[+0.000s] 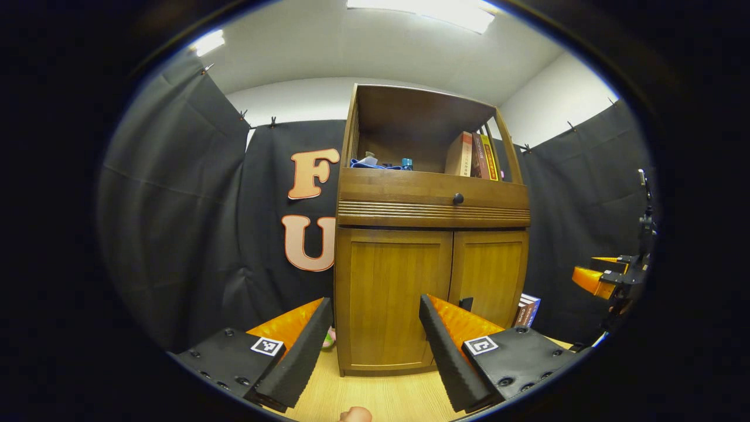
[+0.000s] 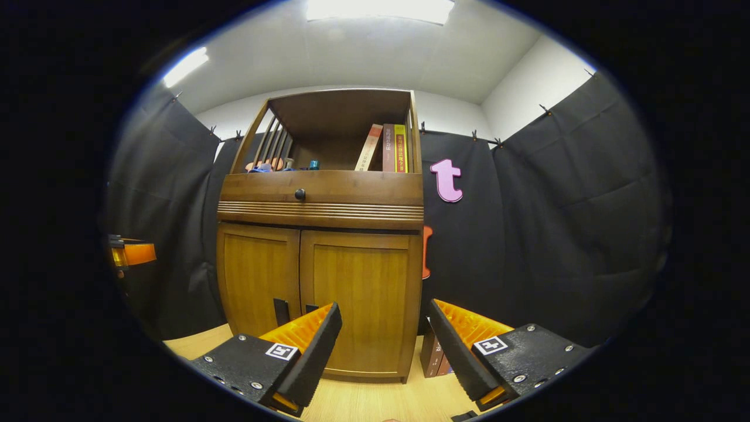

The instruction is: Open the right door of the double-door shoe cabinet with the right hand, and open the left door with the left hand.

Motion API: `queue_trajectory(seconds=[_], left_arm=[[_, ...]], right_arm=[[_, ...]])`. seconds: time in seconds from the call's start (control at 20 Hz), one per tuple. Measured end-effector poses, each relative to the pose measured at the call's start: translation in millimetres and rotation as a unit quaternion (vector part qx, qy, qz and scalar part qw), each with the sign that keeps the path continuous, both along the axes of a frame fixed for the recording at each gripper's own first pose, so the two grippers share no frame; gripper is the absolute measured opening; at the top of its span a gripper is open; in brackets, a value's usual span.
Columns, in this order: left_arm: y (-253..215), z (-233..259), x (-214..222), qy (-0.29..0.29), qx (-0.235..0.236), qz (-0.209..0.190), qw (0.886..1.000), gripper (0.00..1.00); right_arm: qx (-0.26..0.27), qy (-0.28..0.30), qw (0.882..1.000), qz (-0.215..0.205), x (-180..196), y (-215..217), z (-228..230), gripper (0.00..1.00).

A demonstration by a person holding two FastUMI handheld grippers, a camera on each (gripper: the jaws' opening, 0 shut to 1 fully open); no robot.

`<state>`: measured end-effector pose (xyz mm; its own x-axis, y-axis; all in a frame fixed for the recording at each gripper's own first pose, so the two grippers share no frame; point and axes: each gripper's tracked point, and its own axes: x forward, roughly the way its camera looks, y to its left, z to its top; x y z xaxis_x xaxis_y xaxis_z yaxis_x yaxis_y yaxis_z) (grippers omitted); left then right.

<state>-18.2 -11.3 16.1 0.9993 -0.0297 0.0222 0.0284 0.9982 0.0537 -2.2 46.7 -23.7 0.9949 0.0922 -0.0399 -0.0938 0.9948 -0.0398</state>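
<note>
Cabinet (image 1: 430, 234) stood on the wooden floor (image 1: 375, 395) ahead of us, both doors closed. Left gripper (image 1: 375, 346) and right gripper (image 2: 384, 346) were spread apart, gripping nothing.

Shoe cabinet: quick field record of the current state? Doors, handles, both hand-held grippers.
shoe cabinet: upright on the wooden floor
right door: closed
left door: closed
handles: dark, at the centre seam, untouched
left hand-held gripper: open, facing the left door, apart from it
right hand-held gripper: open, facing the right door, apart from it
</note>
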Motion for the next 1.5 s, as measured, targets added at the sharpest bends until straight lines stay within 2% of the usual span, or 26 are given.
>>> queue_trajectory(seconds=[0.6,0.75,1.0,1.05,1.2,1.5], left_arm=[[17,-5,-4,0.004,0.003,0.009,1.0,0.98],[24,-7,-4,0.006,0.01,0.016,1.0,0.95],[35,-6,-7,0.007,0.019,0.027,0.999,0.95],[39,-6,-9,0.006,0.022,0.032,0.999,0.98],[45,-6,-9,0.005,0.026,0.038,0.999,0.96],[53,-12,-4,0.011,0.025,0.044,0.999,0.94]], right_arm=[[0.004,0.053,0.997,0.063,37,87,-75,0.94],[0.008,0.072,0.994,0.077,53,103,-101,0.94],[0.013,0.105,0.992,0.073,93,120,-140,0.94],[0.01,0.103,0.992,0.065,99,118,-144,0.94],[0.002,0.097,0.994,0.05,123,120,-154,0.94],[0.018,0.116,0.991,0.061,158,140,-184,0.93]])
